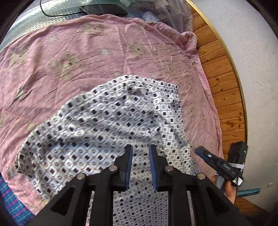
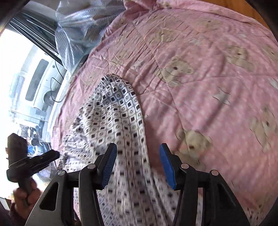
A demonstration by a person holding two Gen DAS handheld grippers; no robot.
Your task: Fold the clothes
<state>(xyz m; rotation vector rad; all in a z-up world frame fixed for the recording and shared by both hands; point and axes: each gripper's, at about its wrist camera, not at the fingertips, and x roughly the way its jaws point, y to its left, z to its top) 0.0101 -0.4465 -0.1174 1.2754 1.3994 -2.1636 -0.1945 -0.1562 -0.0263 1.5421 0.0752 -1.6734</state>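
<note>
Step in hand, as judged: spreading the cloth [image 1: 107, 125] flat; best done by pinching opposite edges and drawing outward evenly. Left gripper [image 1: 140, 153]: jaws apart, holding nothing. Right gripper [image 2: 138, 154]: jaws wide, nothing held. Cloth: white with dark squares, rumpled, lying on the pink quilt [image 1: 69, 57].

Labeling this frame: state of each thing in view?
Garment: rumpled, unfolded, on the quilt.
Quilt: spread out, wrinkled.
Left hand-held gripper: open, over the garment.
Right hand-held gripper: open, over the garment's edge.
Phone: lying flat beyond the quilt.
</note>
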